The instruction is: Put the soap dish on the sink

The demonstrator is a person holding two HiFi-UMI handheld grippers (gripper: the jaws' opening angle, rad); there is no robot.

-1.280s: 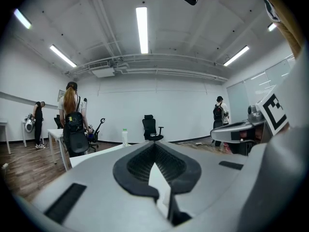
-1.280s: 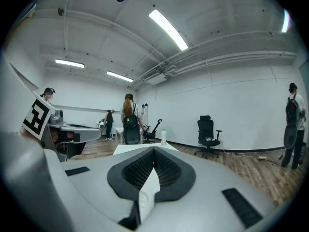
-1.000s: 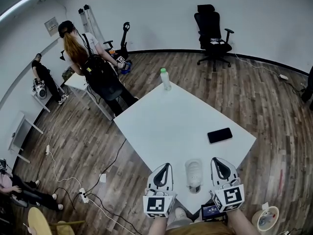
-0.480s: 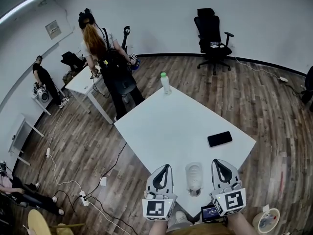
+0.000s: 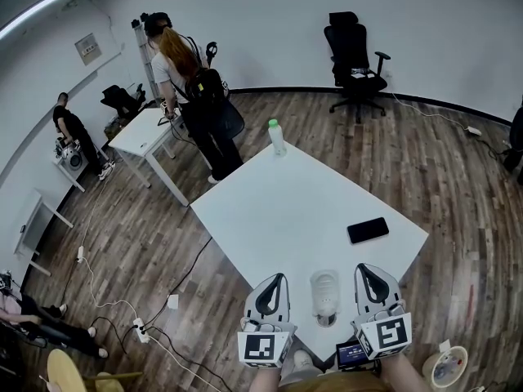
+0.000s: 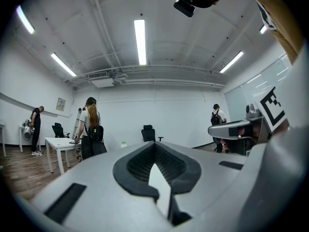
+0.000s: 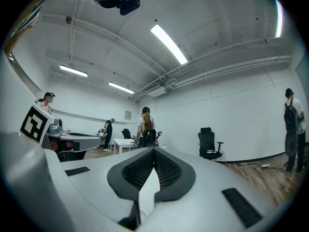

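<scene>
A translucent whitish soap dish (image 5: 324, 289) lies near the front edge of the white table (image 5: 278, 211), between my two grippers. My left gripper (image 5: 275, 278) rests just left of the dish and my right gripper (image 5: 366, 269) just right of it, both apart from it. In the left gripper view the dark pads of the left gripper (image 6: 154, 145) meet at the tip with nothing between them. The right gripper (image 7: 154, 150) looks the same in its own view, shut and empty. No sink shows in any view.
A black phone (image 5: 367, 229) lies on the table's right side, and a green-capped bottle (image 5: 277, 135) stands at its far corner. A person with a backpack (image 5: 198, 96) stands by a small white table (image 5: 145, 135). An office chair (image 5: 356, 62) is at the back wall, and cables (image 5: 139, 327) run across the floor at the left.
The person with the backpack has walked from the table's far left corner toward the back wall. Both grippers and the soap dish have stayed where they were.
</scene>
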